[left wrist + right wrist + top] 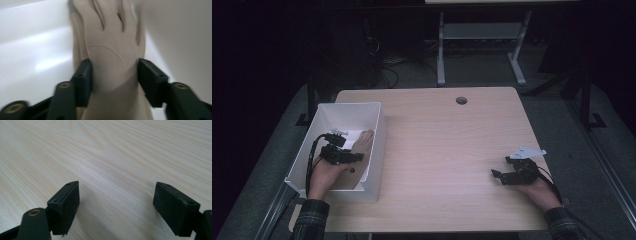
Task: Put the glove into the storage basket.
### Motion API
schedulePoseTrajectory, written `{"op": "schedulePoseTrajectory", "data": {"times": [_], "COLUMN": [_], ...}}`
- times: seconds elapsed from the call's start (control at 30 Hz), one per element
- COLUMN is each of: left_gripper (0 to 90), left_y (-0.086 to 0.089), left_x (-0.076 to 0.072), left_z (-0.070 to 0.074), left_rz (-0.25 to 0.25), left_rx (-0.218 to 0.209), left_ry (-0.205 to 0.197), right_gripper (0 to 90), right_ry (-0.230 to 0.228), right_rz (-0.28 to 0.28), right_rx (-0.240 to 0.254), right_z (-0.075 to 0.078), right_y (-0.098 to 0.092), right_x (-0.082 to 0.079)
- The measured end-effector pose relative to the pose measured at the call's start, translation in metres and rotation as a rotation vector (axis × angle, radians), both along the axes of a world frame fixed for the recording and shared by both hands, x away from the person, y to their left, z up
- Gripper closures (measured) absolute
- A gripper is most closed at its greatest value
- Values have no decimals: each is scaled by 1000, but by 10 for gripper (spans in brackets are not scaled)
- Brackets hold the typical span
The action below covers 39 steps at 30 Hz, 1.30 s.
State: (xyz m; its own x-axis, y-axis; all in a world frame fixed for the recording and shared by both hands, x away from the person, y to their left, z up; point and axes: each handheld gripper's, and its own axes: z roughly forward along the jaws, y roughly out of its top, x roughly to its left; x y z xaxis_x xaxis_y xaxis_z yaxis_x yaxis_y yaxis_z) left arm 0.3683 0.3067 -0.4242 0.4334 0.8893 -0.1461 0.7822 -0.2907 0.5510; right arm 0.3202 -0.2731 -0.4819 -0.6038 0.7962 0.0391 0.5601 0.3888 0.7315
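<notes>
While the beige glove (110, 57) lies flat in the white bin (374, 145) at about nine o'clock on the tabletop (447, 150), the left gripper (113, 80) straddles its cuff end, jaws parted to either side of the fabric, apparently without pinching it. Being soft, light and limp, the glove would likely drape and fold when lifted; the narrow wrist section offers the best hold. At four o'clock, the right gripper (116, 207) rests wide open, holding nothing.

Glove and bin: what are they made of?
Glove: beige soft fabric by the look, matte, with stitched seams and soft folds; possibly knit. Bin: white, likely plastic, smooth and slightly glossy, with thin rigid walls that catch highlights.
</notes>
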Motion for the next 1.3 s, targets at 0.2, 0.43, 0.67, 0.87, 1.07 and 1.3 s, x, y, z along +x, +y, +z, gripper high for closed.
{"op": "schedulePoseTrajectory", "data": {"times": [0.2,0.43,0.67,0.87,1.07,1.3], "left_gripper": [245,235,232,232,222,222], "left_y": [2,3,-3,-22,-52,-91], "left_x": [0,-3,-6,-9,-6,-8], "left_z": [6,30,56,88,110,122], "left_rz": [22,9,-6,-56,-121,-199], "left_rx": [-18,-32,-50,-94,-137,-153], "left_ry": [-23,-69,-113,-155,-190,-211], "right_gripper": [209,209,209,209,209,208], "right_ry": [1,0,1,2,2,1], "right_rz": [0,-1,0,1,1,0], "right_rx": [0,0,0,-1,-1,1], "right_z": [0,0,0,0,0,0], "right_y": [0,0,0,0,0,0], "right_x": [0,0,0,0,0,0]}}
